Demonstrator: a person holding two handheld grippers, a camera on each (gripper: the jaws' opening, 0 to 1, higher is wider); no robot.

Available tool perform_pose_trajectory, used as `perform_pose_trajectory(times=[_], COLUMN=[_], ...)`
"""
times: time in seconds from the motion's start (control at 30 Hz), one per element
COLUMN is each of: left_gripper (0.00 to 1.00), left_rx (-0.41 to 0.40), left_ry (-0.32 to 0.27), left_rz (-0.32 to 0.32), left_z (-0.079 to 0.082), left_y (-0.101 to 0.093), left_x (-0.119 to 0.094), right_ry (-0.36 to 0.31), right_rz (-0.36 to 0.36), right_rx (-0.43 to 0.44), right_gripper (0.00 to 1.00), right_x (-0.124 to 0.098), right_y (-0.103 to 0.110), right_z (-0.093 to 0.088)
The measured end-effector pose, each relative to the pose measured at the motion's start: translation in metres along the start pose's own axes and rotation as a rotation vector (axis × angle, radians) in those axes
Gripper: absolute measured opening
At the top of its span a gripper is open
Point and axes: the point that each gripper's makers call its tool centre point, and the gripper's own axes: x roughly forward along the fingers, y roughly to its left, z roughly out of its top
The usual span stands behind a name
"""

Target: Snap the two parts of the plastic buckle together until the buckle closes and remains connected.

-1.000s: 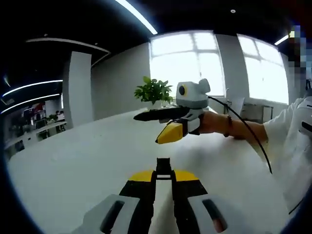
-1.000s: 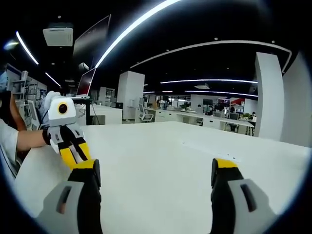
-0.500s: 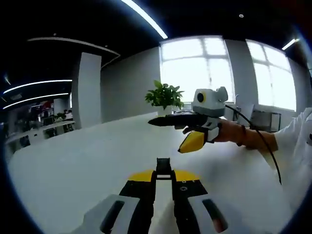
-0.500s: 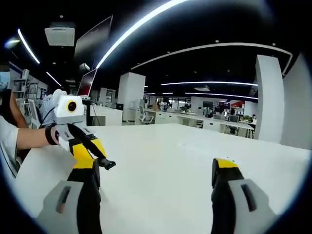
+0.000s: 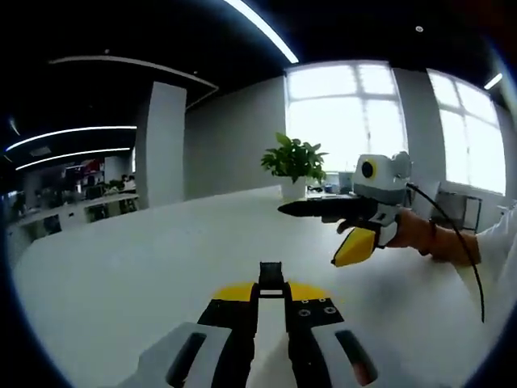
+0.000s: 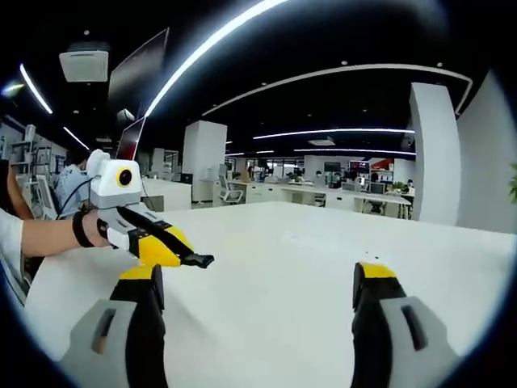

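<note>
My left gripper (image 5: 271, 288) is shut on a small black plastic buckle part (image 5: 271, 272) that sticks up from its yellow-tipped jaws, above the white table (image 5: 137, 275). In the right gripper view the left gripper (image 6: 166, 246) comes in from the left, and the black buckle part (image 6: 199, 260) pokes out of its tip. My right gripper (image 6: 258, 279) is open, jaws wide apart with nothing between them. The left gripper view has the right gripper (image 5: 311, 236) held up at the right, one dark jaw and one yellow jaw spread.
A potted plant (image 5: 295, 158) stands at the table's far edge before bright windows. A person's forearm (image 5: 452, 242) reaches in from the right, and a sleeve and wrist (image 6: 48, 234) from the left. Office desks and pillars lie beyond the table (image 6: 266, 242).
Both cameras have swung. The right gripper has slid rightward in the left gripper view. The left gripper has turned its tip toward the middle of the right gripper view, bringing the black part into sight.
</note>
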Motion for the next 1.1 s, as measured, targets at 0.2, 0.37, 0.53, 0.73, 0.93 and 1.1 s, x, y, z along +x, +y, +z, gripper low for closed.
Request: perform_pose_trajectory(times=[0.2,0.37,0.53,0.73,0.93,1.1], left_gripper=[0.11,0.11,0.11,0.11,0.11,0.11], left_rx=[-0.011,-0.010,-0.026,-0.016,-0.002,-0.042], left_ry=[-0.013,-0.016,-0.015,-0.011,0.007,0.005], left_rz=[0.017,0.030,0.039,0.053,0.067,0.079], left_z=[0.008,0.011,0.006,0.004,0.006,0.011], left_y=[0.004,0.011,0.016,0.021,0.030,0.046], left_x=[0.003,0.010,0.016,0.019,0.021,0.025], right_ry=[-0.001,0.004,0.007,0.016,0.021,0.023], right_rz=[0.006,0.015,0.023,0.026,0.029,0.034], right_rx=[-0.002,0.004,0.004,0.000,-0.001,-0.003], right_gripper=[0.98,0.98,0.97,0.96,0.96,0.95], right_x=[0.000,-0.001,0.001,0.000,0.002,0.004], right_y=[0.004,0.010,0.010,0.012,0.008,0.006], right_z=[0.001,-0.001,-0.002,-0.003,-0.002,-0.002])
